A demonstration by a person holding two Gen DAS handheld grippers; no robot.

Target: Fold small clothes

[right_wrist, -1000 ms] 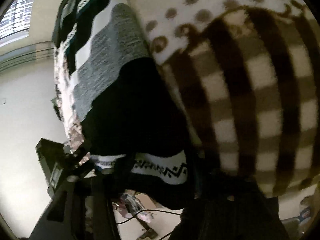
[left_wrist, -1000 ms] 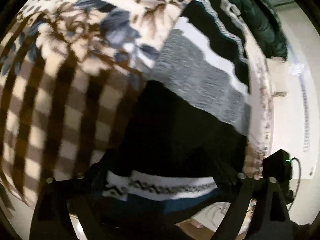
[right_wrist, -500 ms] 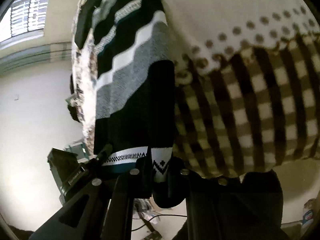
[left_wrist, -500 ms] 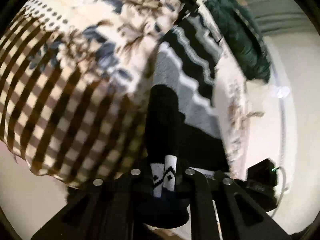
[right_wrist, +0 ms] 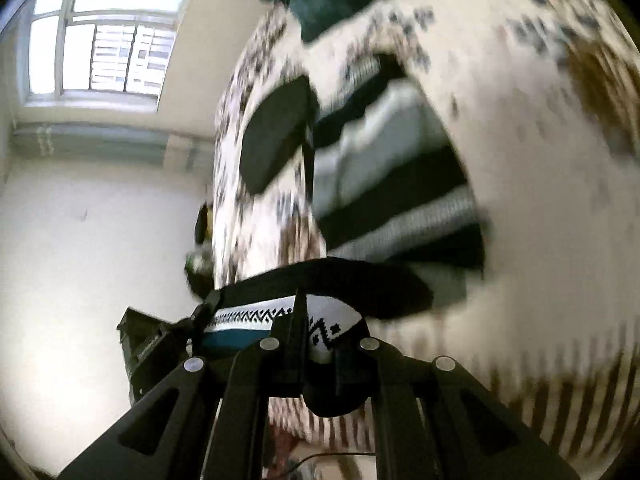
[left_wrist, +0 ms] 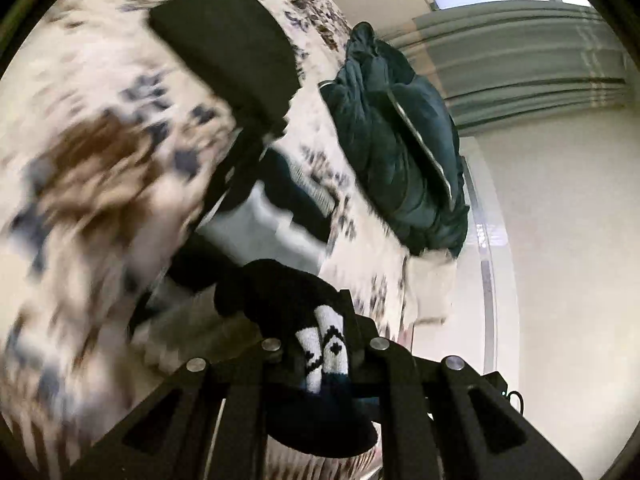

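A knitted sweater (left_wrist: 276, 224) in black, grey and white bands lies on the flowered bed cover (left_wrist: 92, 168). My left gripper (left_wrist: 324, 354) is shut on one corner of its patterned hem (left_wrist: 326, 344), lifted off the bed. In the right wrist view my right gripper (right_wrist: 316, 344) is shut on the other corner of that hem (right_wrist: 256, 314), which stretches leftward as a white zigzag band over a teal stripe. The sweater's body (right_wrist: 392, 184) trails away over the bed behind it, blurred. The left gripper is visible at the hem's far end in the right wrist view.
A black folded garment (left_wrist: 228, 48) lies further up the bed, also seen as the dark shape (right_wrist: 276, 136). A dark green quilted jacket (left_wrist: 400, 148) is heaped near the bed's far edge. Beyond the bed are a pale wall and a window (right_wrist: 104, 44).
Both grippers have risen and swung forward over the bed with the hem pinched between their jaws. The left one, wide open a second ago, closed on the hem. The checked cover edge dropped out of view.
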